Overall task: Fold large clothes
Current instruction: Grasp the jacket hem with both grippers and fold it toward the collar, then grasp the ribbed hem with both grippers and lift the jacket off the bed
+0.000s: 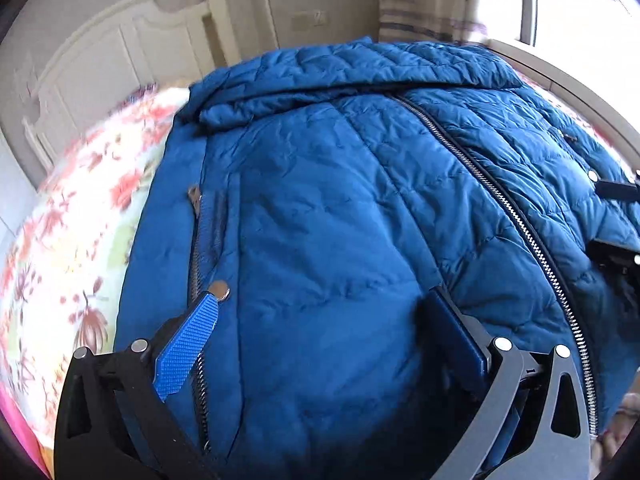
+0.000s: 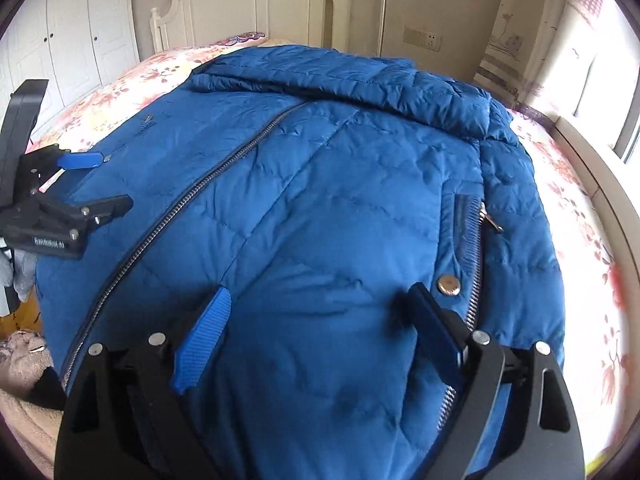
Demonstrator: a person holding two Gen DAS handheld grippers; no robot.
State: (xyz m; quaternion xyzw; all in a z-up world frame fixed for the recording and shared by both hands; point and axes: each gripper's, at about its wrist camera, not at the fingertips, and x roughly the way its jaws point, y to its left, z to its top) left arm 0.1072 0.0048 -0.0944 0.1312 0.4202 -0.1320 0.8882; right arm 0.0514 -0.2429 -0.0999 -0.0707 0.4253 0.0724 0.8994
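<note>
A blue quilted puffer jacket point(image 1: 340, 208) lies front up on a floral bed, its centre zipper point(image 1: 516, 216) closed and a sleeve folded across the collar end point(image 1: 352, 68). My left gripper point(image 1: 324, 300) is open, its jaws spread over the jacket's lower left panel beside a pocket zipper point(image 1: 198, 248). In the right wrist view the jacket point(image 2: 320, 200) fills the frame. My right gripper point(image 2: 320, 296) is open over the lower right panel, next to a snap button point(image 2: 448, 284). The left gripper point(image 2: 96, 184) also shows at that view's left edge.
The floral bedsheet point(image 1: 80, 248) surrounds the jacket. A white headboard point(image 2: 256, 4) and wardrobe point(image 2: 72, 28) stand behind. A window ledge point(image 2: 600, 168) runs along the right. Clothes lie on the floor point(image 2: 24, 360) at lower left.
</note>
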